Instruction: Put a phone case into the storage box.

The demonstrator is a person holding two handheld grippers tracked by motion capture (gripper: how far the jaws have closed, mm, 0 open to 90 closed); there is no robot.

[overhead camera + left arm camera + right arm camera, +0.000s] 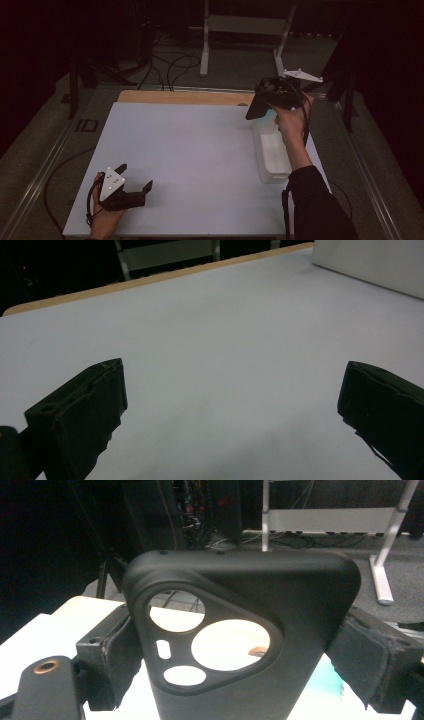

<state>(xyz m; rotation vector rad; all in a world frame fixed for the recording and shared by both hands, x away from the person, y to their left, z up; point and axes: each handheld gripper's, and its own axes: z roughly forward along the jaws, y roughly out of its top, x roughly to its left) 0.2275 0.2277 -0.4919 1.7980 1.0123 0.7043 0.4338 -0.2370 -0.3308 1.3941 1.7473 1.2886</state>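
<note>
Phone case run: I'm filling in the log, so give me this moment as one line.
right gripper: shut on phone case, raised over white bin | left gripper: open, low over table

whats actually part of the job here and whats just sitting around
In the job:
- black phone case, clamped in the right gripper
- white bin right below it

Just about:
- left gripper, open, resting on the white table
- cables on the floor
- white metal frame behind
</note>
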